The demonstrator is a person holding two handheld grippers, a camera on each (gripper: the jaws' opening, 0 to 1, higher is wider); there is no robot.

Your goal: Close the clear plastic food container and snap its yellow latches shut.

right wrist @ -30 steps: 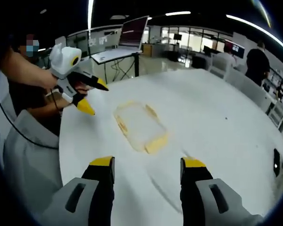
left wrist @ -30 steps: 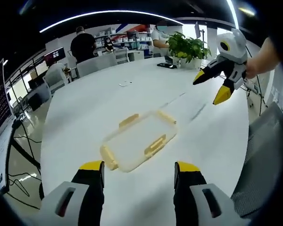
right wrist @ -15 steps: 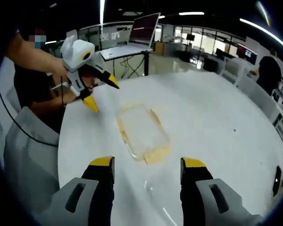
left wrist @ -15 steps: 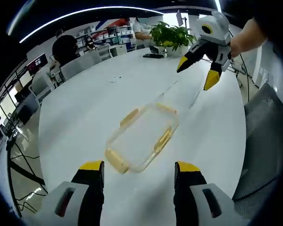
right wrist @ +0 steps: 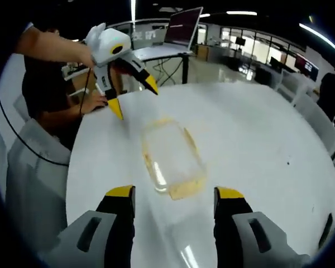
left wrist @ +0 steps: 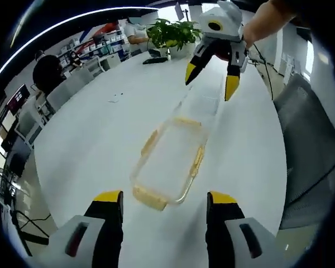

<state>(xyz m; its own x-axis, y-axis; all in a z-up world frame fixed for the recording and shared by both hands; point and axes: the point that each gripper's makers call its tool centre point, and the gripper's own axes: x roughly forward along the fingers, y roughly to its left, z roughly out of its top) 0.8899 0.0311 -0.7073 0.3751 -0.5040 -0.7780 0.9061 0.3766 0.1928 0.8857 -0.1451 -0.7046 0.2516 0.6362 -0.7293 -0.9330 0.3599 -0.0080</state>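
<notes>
Left gripper view showed the container (left wrist: 168, 167) lying flat on the white table (left wrist: 100, 134), with nothing visible inside, between the left gripper (left wrist: 163, 202), jaws apart and empty, and the right gripper (left wrist: 209, 82), also spread wide above its far end. Right gripper view showed the same container (right wrist: 172, 156) just ahead of the right gripper (right wrist: 175, 195); it looked light, stiff and slippery, so pressing on the yellow latches (right wrist: 187, 188) at its edges seemed best.
</notes>
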